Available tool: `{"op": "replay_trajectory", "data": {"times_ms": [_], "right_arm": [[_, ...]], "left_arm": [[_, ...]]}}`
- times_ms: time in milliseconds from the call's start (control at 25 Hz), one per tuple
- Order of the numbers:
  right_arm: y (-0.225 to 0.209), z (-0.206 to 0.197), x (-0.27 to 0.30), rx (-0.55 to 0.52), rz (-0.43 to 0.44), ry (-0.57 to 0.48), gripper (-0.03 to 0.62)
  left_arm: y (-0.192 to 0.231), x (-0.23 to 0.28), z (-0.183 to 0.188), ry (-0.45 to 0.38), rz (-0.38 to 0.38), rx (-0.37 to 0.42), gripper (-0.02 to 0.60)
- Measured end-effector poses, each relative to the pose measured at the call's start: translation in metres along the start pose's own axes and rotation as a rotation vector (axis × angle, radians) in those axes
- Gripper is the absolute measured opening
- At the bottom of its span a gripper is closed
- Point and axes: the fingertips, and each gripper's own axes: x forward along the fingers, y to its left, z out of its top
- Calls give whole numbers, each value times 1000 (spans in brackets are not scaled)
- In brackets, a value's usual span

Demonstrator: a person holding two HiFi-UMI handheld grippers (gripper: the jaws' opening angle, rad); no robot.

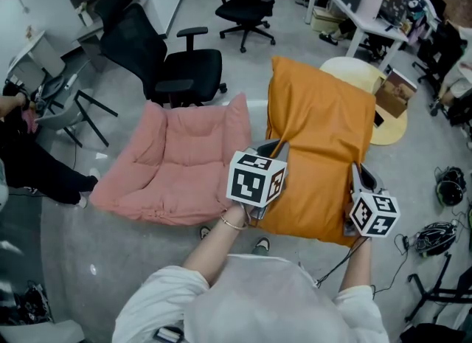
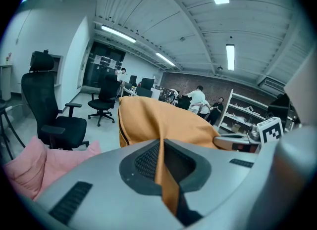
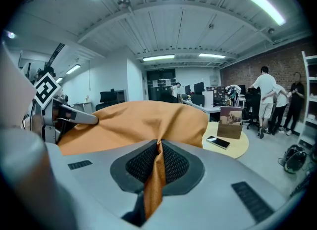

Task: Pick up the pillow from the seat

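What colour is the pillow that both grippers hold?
The pillow is orange, plain with no pattern. The head view shows it best.

There is one orange pillow (image 1: 317, 135) and one pink seat cushion (image 1: 173, 161). Claws number two: the left claw (image 1: 274, 148) and the right claw (image 1: 357, 173). Each carries one marker cube (image 1: 255, 179), two in all. The head view plainly shows two black office chairs (image 1: 177, 65), with the second chair (image 1: 247, 2) farther back, plus one grey chair (image 1: 63, 113) at the left. There is one round worktop (image 1: 352, 70), bearing one picture card (image 1: 396, 92) and one phone (image 3: 218, 142). One person (image 1: 29, 161) shows at the head view's left edge. In the right gripper view two standing people (image 3: 264, 95) are certain, and a third between them is unclear.
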Motion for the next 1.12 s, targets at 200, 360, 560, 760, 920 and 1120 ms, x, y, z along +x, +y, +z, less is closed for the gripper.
{"op": "replay_trajectory", "data": {"times_ms": [200, 360, 560, 760, 920, 1120], "right_arm": [[-5, 0, -1, -12, -20, 10, 35], [-11, -4, 1, -15, -30, 9, 35], [-16, -4, 3, -10, -35, 11, 35], [-21, -6, 1, -4, -40, 11, 35], [-25, -7, -1, -2, -44, 16, 35], [-23, -11, -1, 2, -50, 23, 35]], "left_arm": [[-3, 5, 1, 1, -10, 0, 15], [-5, 11, -2, 2, -15, 3, 15], [-7, 18, 0, 7, -19, 4, 15], [-10, 21, -1, 12, -25, 9, 15], [-13, 25, -2, 18, -33, 9, 15], [-11, 25, -6, 26, -39, 9, 15]]}}
